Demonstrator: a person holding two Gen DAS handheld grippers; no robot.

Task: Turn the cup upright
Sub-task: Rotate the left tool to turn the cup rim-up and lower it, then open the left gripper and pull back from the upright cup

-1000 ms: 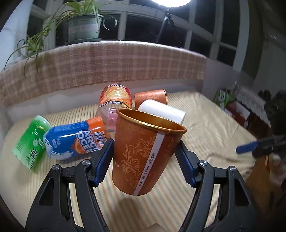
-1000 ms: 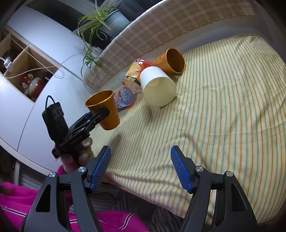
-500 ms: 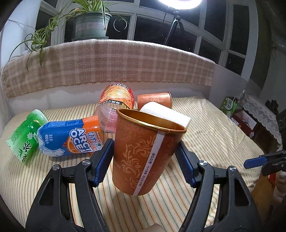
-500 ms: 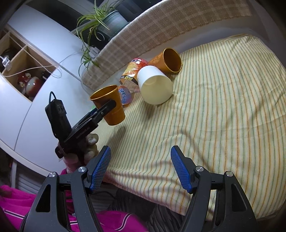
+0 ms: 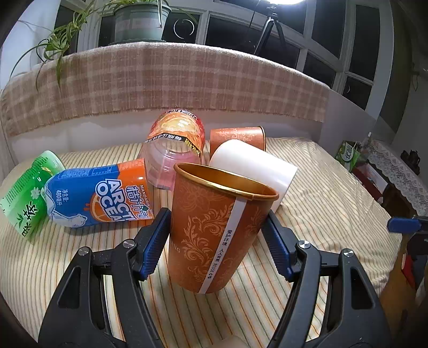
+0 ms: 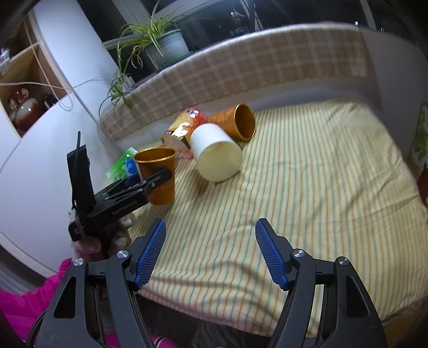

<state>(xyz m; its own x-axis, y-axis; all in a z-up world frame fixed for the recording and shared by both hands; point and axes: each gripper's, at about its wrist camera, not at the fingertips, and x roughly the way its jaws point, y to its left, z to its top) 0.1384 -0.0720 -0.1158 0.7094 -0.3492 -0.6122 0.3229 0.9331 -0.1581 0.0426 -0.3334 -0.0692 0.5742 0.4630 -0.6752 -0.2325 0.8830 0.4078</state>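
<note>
My left gripper is shut on an orange patterned paper cup, mouth up and nearly upright, its base at or just above the striped cloth. It also shows in the right wrist view with the left gripper around it. A white cup and a second orange cup lie on their sides behind it; both show in the right wrist view, white cup, orange cup. My right gripper is open and empty above the cloth's near edge.
A blue-orange bottle, a green bottle and a pink-orange bottle lie on the striped cloth to the left. A plaid-covered ledge with a potted plant runs behind.
My left gripper has lowered the orange cup toward the cloth and brought it closer to upright. My right gripper has swung its view toward the middle of the bed, staying open.
</note>
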